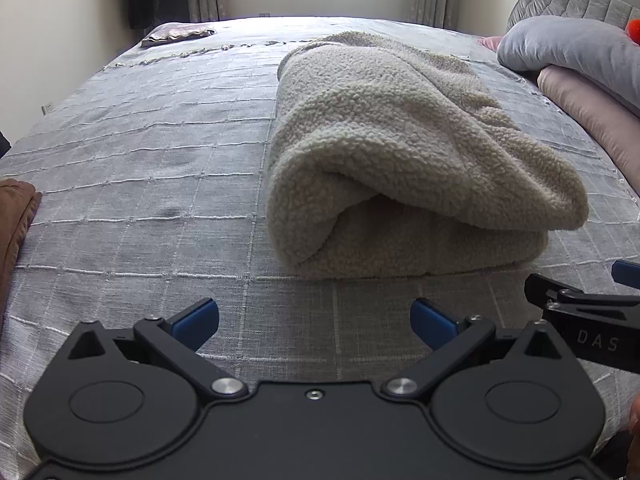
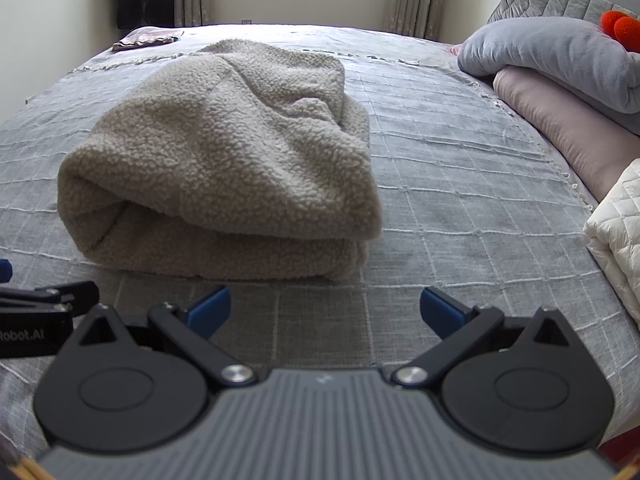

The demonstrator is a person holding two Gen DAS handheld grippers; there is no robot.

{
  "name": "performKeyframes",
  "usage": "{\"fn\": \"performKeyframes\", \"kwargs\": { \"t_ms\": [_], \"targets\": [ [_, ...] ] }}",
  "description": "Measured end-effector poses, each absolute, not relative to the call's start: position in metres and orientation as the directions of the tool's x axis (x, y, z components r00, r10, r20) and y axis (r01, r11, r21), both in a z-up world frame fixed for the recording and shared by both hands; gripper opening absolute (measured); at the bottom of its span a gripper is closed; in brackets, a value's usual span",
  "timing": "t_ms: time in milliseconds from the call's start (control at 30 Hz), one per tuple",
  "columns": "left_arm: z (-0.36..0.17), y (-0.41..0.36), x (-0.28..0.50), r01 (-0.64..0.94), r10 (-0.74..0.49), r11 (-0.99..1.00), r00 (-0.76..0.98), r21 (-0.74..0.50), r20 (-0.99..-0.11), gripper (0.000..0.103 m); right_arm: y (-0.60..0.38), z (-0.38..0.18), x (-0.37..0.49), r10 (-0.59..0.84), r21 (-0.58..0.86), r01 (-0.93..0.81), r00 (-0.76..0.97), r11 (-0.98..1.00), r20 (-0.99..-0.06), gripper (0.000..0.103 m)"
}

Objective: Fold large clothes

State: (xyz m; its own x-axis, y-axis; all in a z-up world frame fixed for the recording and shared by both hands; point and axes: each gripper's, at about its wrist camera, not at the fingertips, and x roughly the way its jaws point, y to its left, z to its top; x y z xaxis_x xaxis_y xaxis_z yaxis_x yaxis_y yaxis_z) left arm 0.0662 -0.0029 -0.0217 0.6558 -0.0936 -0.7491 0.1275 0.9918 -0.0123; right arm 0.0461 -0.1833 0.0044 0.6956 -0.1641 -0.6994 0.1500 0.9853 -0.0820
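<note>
In the left wrist view, a brown cloth (image 1: 16, 216) lies at the left edge, the left gripper (image 1: 314, 320) hangs bottom centre with jaws spread and empty, the folded cream fleece garment (image 1: 404, 152) fills centre-right on the grey bedspread (image 1: 152, 160), and the right gripper (image 2: 325, 308), likewise spread and empty, sits lower right.

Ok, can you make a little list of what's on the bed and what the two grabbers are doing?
fluffy garment: cream, folded into a thick bundle, lying on the bed
bed cover: grey, checked
left gripper: open, holding nothing, short of the bundle
right gripper: open, holding nothing, short of the bundle
pillows: grey on pink, at the right edge
</note>
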Motion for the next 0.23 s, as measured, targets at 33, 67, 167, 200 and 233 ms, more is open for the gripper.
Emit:
{"fn": "performKeyframes", "kwargs": {
  "t_ms": [33,67,167,200,233],
  "targets": [
    [-0.0221,-0.0030,0.0666,0.127,-0.093,0.992,0.655,-0.012,-0.750,0.103,-0.1833,0.0039,0.0463,-0.163,-0.082,0.150,0.695,0.985,-0.700,0.103],
    [-0.0223,-0.0031,0.0669,0.127,-0.092,0.992,0.655,-0.011,-0.750,0.103,-0.1833,0.0033,0.0463,-0.163,-0.081,0.148,0.695,0.986,-0.701,0.103],
    [-0.0228,-0.0037,0.0673,0.127,-0.091,0.992,0.654,-0.010,-0.751,0.103,-0.1830,0.0021,0.0466,-0.161,-0.082,0.146,0.693,0.986,-0.703,0.103],
    [-0.0231,-0.0037,0.0674,0.126,-0.090,0.992,0.654,-0.009,-0.751,0.103,-0.1829,0.0018,0.0466,-0.160,-0.081,0.145,0.693,0.986,-0.703,0.103],
    [-0.0234,-0.0039,0.0676,0.128,-0.092,0.992,0.654,-0.009,-0.751,0.103,-0.1828,0.0012,0.0468,-0.159,-0.080,0.145,0.692,0.986,-0.704,0.103]
  ]
}}
